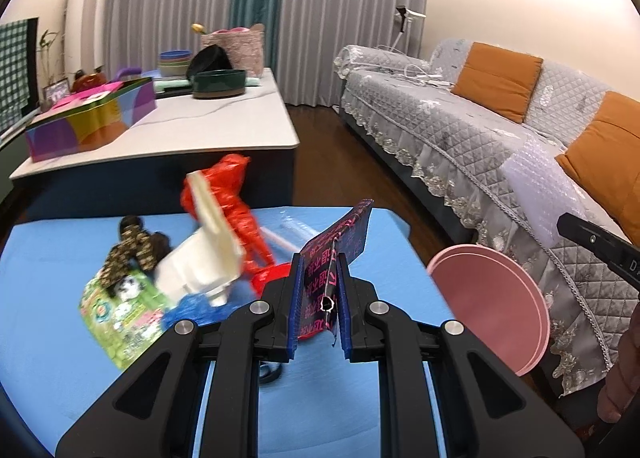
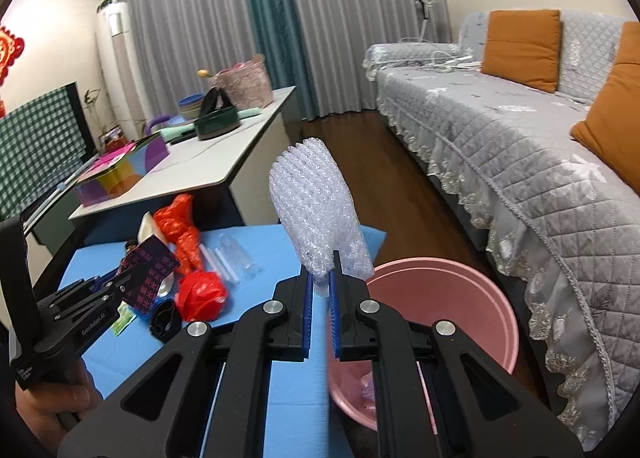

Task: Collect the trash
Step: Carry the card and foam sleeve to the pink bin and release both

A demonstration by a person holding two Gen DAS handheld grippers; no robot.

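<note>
My left gripper [image 1: 319,264] is shut on a dark wrapper with pink print [image 1: 340,238], held above the blue table [image 1: 40,338]; the same wrapper [image 2: 150,270] and left gripper [image 2: 110,284] show at the left of the right wrist view. My right gripper [image 2: 322,272] is shut on a roll of clear bubble wrap [image 2: 316,210] that stands up beside a pink bin [image 2: 460,298]. The pink bin [image 1: 488,298] stands at the table's right edge. More trash lies on the table: a red plastic bag [image 2: 200,294], a white carton [image 1: 200,258], a green packet [image 1: 120,310].
A grey quilted sofa [image 2: 520,146] with orange cushions [image 2: 520,46] runs along the right. A white table [image 1: 200,126] behind carries a colourful box [image 1: 92,118], bowls and a basket. Dark wood floor [image 1: 360,146] lies between them. A hand [image 2: 52,398] grips the left tool.
</note>
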